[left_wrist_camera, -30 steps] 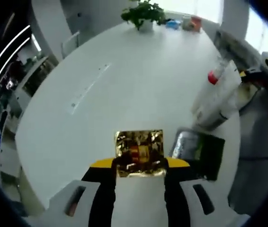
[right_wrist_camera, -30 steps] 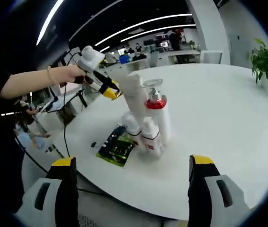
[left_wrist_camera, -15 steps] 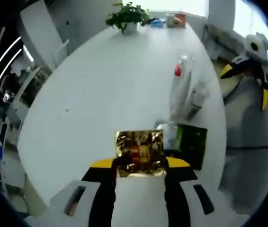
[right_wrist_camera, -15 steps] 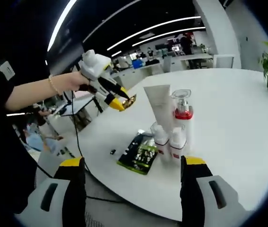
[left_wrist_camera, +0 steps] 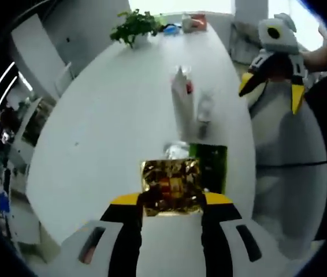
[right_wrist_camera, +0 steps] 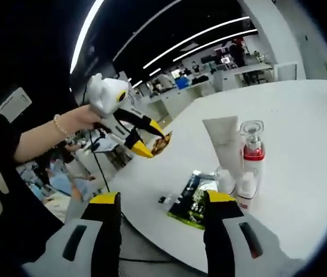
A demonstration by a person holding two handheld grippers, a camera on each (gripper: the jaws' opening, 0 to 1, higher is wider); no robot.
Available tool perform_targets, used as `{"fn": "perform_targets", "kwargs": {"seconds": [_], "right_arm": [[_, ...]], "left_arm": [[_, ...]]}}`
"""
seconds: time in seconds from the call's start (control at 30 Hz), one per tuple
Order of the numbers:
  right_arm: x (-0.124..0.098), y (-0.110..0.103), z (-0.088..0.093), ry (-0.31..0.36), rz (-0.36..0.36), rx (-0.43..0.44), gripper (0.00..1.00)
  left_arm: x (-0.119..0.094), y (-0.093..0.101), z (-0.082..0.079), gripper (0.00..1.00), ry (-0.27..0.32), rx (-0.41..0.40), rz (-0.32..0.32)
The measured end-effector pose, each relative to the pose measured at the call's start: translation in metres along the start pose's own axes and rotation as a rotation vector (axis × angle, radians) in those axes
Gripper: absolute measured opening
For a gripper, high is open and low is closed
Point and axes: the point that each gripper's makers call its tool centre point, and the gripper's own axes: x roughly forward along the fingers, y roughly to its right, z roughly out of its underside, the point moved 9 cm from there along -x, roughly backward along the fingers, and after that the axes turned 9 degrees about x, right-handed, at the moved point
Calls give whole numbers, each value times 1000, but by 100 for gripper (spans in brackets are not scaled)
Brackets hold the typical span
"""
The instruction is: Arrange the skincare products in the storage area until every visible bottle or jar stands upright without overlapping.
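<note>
My left gripper (left_wrist_camera: 171,203) is shut on a crinkled gold foil sachet (left_wrist_camera: 170,186), held above the white table (left_wrist_camera: 111,121). Beyond it stand a white tube (left_wrist_camera: 181,98), a red-collared pump bottle (left_wrist_camera: 189,86) and small white bottles (left_wrist_camera: 203,109). A green sachet (left_wrist_camera: 210,167) lies flat before them, a silver one (left_wrist_camera: 176,150) beside it. My right gripper (right_wrist_camera: 163,199) is open, off the table's edge, facing the upright tube (right_wrist_camera: 226,141), pump bottle (right_wrist_camera: 252,147) and two small bottles (right_wrist_camera: 238,184). There the left gripper (right_wrist_camera: 152,143) holds the gold sachet (right_wrist_camera: 162,143) in the air.
A potted plant (left_wrist_camera: 133,26) and some small containers (left_wrist_camera: 191,22) stand at the table's far end. A tiny dark object (right_wrist_camera: 162,200) lies beside the green sachet (right_wrist_camera: 193,202). A person's arm with a bracelet (right_wrist_camera: 56,126) holds the left gripper. Office desks fill the background.
The right gripper's jaws have narrowed but stay open, and it has drawn back from the bottles. The left gripper keeps the gold sachet while its view swings towards the bottle group.
</note>
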Motion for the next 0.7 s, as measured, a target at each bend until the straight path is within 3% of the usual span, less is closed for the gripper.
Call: {"fn": "perform_targets", "kwargs": {"seconds": [0.17,0.43,0.7], "right_arm": [[13,0,-12,17,-50,69,35],[38,-6,-29,-13,-135,136,30],[60,-20,-30,-46,-160,145,25]], "left_arm": [[-15,15,-11,41,36,17,8],[-28,32,-25,41,31,97,6],[-36,45,-37,41,43,138,3]]}}
